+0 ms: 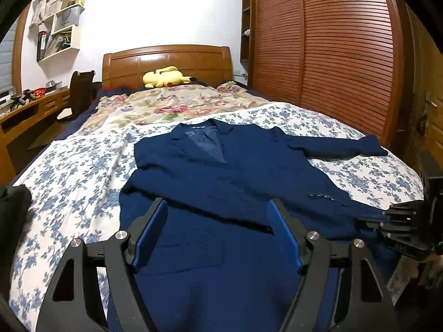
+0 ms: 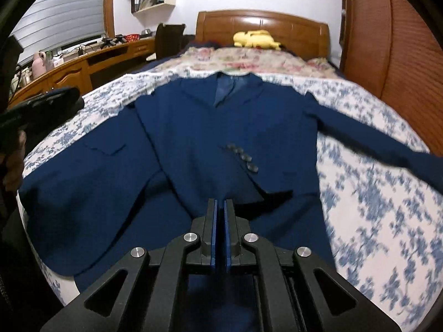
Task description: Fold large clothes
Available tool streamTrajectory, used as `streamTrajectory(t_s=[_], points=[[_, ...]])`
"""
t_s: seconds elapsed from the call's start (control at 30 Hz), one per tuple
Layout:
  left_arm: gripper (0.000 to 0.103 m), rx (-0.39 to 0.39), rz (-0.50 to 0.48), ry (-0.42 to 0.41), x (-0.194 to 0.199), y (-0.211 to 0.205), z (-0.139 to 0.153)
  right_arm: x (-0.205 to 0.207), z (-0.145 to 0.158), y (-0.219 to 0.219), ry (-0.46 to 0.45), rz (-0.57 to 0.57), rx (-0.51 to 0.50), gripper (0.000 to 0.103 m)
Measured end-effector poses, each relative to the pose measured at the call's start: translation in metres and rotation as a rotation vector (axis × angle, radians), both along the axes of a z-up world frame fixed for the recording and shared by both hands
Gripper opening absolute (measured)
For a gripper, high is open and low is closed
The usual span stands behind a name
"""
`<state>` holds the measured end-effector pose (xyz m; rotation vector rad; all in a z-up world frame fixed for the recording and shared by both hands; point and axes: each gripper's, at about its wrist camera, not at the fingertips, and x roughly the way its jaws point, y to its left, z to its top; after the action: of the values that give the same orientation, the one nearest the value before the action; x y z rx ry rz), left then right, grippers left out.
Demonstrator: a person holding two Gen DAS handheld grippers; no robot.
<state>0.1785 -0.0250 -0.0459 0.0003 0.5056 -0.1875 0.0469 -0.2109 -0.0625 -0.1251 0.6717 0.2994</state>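
A navy blue suit jacket lies front up on the bed, collar toward the headboard. Its left sleeve is folded across the chest, the cuff buttons showing; the other sleeve stretches out to the right. My left gripper is open above the jacket's lower part, nothing between its blue pads. My right gripper is shut just above the jacket's hem area; no cloth shows between its pads. It also shows at the right edge of the left wrist view.
The bed has a blue-flowered white sheet and a floral blanket near the wooden headboard. A yellow plush toy lies there. A wooden wardrobe stands right, a desk and chair left.
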Motion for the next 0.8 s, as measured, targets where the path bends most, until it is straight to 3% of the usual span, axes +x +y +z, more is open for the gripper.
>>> streamTrajectory(t_s=[0.07,0.17,0.2,0.57,0.8], points=[[0.075,0.003,-0.007,0.008,0.005,0.000,-0.006,0.008,0.000,-0.001,0.010,-0.012,0.009,0.016],[0.075,-0.005,-0.016,0.032,0.010,0.000,-0.017,0.012,0.006,-0.006,0.022,-0.022,0.074,0.044],[0.075,-0.006,-0.016,0.038,0.011,0.000,-0.020,0.014,0.009,-0.009,0.018,-0.026,0.088,0.048],[0.075,0.003,-0.031,0.067,0.011,-0.008,-0.036,0.046,0.019,-0.033,0.008,-0.108,0.031,0.051],[0.075,0.009,-0.024,0.074,0.012,-0.007,-0.041,0.073,-0.002,-0.039,0.095,-0.109,0.045,0.051]])
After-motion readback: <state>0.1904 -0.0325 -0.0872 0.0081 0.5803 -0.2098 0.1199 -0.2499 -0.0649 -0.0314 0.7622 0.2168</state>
